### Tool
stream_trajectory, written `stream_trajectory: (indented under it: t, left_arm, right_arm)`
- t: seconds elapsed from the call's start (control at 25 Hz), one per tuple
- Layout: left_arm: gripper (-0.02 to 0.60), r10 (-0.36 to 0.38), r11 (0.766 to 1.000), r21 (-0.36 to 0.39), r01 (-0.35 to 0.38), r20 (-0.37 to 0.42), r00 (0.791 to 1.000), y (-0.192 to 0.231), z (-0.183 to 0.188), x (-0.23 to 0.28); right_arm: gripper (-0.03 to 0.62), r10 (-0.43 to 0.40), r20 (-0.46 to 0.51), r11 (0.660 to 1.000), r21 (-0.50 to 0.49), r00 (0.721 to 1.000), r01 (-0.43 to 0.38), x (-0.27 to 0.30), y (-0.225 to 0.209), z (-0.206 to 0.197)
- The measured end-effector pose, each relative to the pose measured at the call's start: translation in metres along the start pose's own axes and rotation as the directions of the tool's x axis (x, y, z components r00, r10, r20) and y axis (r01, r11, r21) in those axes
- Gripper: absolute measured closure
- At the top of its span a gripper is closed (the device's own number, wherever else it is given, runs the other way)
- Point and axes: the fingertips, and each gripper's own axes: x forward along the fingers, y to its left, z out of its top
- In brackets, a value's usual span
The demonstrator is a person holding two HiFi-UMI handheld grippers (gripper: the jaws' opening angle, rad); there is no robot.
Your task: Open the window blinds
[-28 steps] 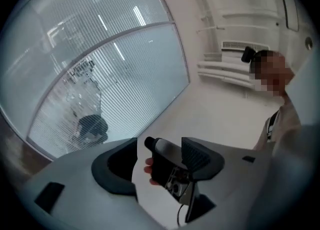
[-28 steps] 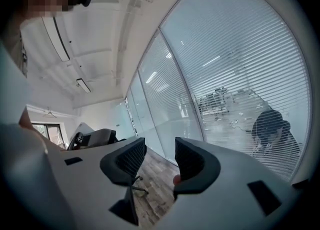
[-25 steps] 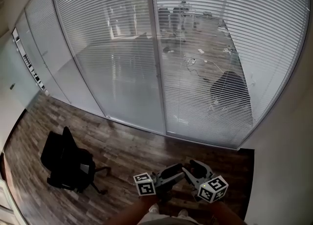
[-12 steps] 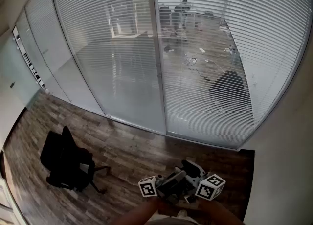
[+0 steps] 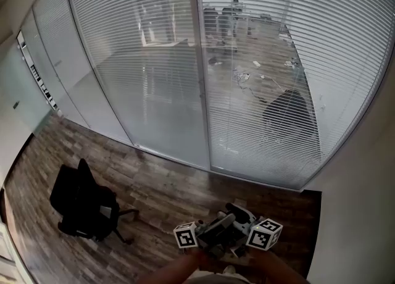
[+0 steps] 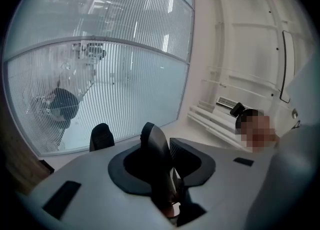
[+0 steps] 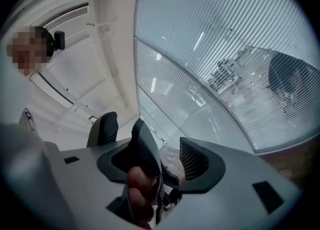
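White slatted blinds (image 5: 308,60) hang behind the glass wall ahead, and a room with desks shows through the slats. They fill the left gripper view (image 6: 115,84) and the right gripper view (image 7: 210,39). Both grippers are held low at the frame's bottom, far from the glass. My left gripper (image 5: 222,224) and right gripper (image 5: 239,213) touch each other there. The left gripper's (image 6: 162,141) jaws have just been closing and now lie almost together, with nothing between them. The right gripper's (image 7: 165,141) jaws have just been opening and stand apart, holding nothing.
A black office chair (image 5: 83,205) stands on the wood floor at the left. A metal mullion (image 5: 199,79) splits the glass panels. A white wall (image 5: 364,215) closes the right side. A fingertip (image 7: 140,189) shows under the right gripper's jaws.
The two grippers, apart a second ago, have drawn together and sunk slightly toward the frame's bottom edge. Both have rolled. The blinds look the same.
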Motion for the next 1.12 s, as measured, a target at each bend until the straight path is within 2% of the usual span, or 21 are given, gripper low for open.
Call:
stream_trajectory:
  t: [0.16,0.44,0.6,0.76,1.12]
  left_arm:
    - [0.465,-0.003,1.0,-0.004,0.003,0.032,0.999,-0.006,0.008,0.003]
    - [0.469,-0.029,0.999,0.029,0.027,0.064,0.998,-0.023,0.02,0.006]
    - [0.471,-0.01,0.998,0.067,0.005,0.071,0.997,-0.023,0.032,-0.002]
    - [0.472,0.005,0.995,0.101,-0.011,0.055,0.998,-0.025,0.039,-0.011]
    - [0.472,-0.032,0.997,0.079,0.021,0.139,0.99,-0.034,0.054,-0.036]
  right_arm:
    - [0.364,0.032,-0.025,0.999,0.03,0.999,-0.031,0.006,0.005,0.003]
    - [0.365,0.085,-0.047,0.996,0.016,0.995,-0.085,0.015,0.024,0.013]
    - [0.365,0.166,-0.061,0.985,0.046,0.984,-0.164,0.031,0.03,0.009]
    - [0.365,0.227,-0.025,0.971,0.078,0.974,-0.224,0.043,0.037,0.005]
    - [0.365,0.209,-0.12,0.977,0.074,0.971,-0.201,0.062,0.045,-0.02]
